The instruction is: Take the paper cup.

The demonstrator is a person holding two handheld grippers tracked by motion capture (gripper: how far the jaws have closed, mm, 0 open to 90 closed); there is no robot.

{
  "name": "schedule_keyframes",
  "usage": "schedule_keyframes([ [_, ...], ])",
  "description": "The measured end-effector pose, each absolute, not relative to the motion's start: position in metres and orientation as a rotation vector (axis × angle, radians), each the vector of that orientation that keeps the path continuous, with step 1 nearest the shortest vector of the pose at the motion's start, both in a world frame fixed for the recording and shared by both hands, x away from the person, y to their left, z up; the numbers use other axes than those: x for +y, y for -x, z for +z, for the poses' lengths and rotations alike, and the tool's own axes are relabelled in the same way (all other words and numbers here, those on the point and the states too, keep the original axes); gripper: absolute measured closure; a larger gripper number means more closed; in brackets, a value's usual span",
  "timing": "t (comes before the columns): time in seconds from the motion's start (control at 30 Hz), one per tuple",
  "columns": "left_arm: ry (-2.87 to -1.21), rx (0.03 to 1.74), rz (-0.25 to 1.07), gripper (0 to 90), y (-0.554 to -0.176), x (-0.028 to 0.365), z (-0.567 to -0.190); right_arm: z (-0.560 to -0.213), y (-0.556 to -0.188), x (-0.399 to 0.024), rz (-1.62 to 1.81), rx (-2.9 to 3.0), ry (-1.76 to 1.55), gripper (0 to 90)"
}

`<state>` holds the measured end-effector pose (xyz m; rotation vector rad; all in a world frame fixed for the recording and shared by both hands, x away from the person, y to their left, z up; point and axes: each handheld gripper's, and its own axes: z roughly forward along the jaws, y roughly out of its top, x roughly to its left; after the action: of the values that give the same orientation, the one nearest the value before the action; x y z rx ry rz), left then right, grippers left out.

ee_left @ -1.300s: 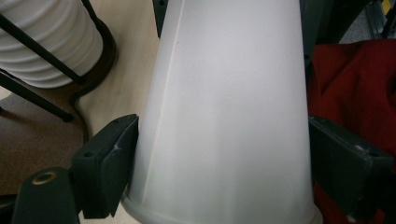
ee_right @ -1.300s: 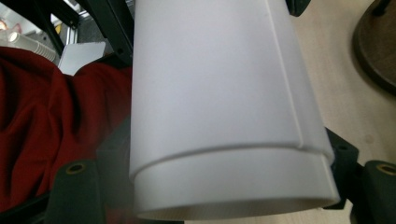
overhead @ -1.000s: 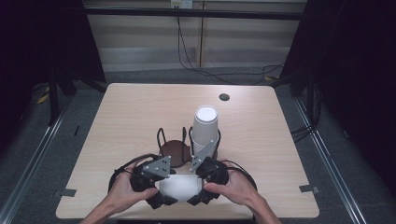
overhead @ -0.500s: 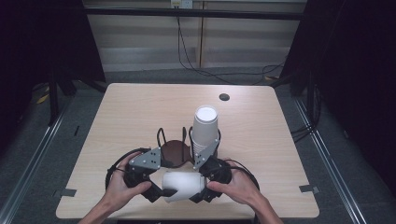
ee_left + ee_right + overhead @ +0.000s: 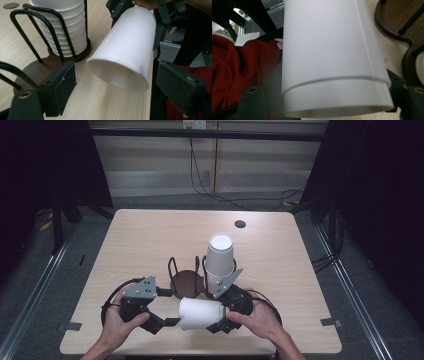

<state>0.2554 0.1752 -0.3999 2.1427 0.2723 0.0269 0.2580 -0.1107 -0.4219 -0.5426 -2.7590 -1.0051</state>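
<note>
R gripper (image 5: 216,319) pinches a white paper cup (image 5: 200,313) by its base end, jaws pressed on the cup wall; cup lies on its side just above the tabletop (image 5: 150,240), near the front edge, open mouth facing the L gripper (image 5: 170,322). In the left gripper view the cup (image 5: 127,47) mouth hangs between the L jaws, which are spread wide & touch nothing. In the right gripper view the cup (image 5: 332,55) seems to be 2 cups nested: a seam rings it near the bottom, so likely an inner cup sitting in an outer one.

Behind them: dark two-bay wire holder (image 5: 187,279); its R bay carries a tall cup stack (image 5: 220,260), L bay w/ bare brown base.

Step, as I read it: separating stuck cups, or handing one over, w/ the L gripper lined up at the mouth end but not yet gripping.

Next probably needs: L jaws close on the rim w/o crushing the thin wall, R keeps hold of the base, then pull apart along the cup axis. Risk: rim buckles, or both cups slide off together.
</note>
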Motion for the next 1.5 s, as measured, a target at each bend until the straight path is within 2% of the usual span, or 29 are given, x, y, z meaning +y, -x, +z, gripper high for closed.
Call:
schedule_keyframes([
  [0.7, -2.063, 0.337, 0.035, 15.8, -0.254, 0.182, -0.41, -0.415, -0.259, -0.127, -1.285, -2.696, 0.682, 25.6],
  [1.5, -1.902, 0.351, 0.011, 15.6, -0.255, 0.183, -0.414, -0.412, -0.253, -0.129, -1.514, -2.594, 0.562, 25.5],
])
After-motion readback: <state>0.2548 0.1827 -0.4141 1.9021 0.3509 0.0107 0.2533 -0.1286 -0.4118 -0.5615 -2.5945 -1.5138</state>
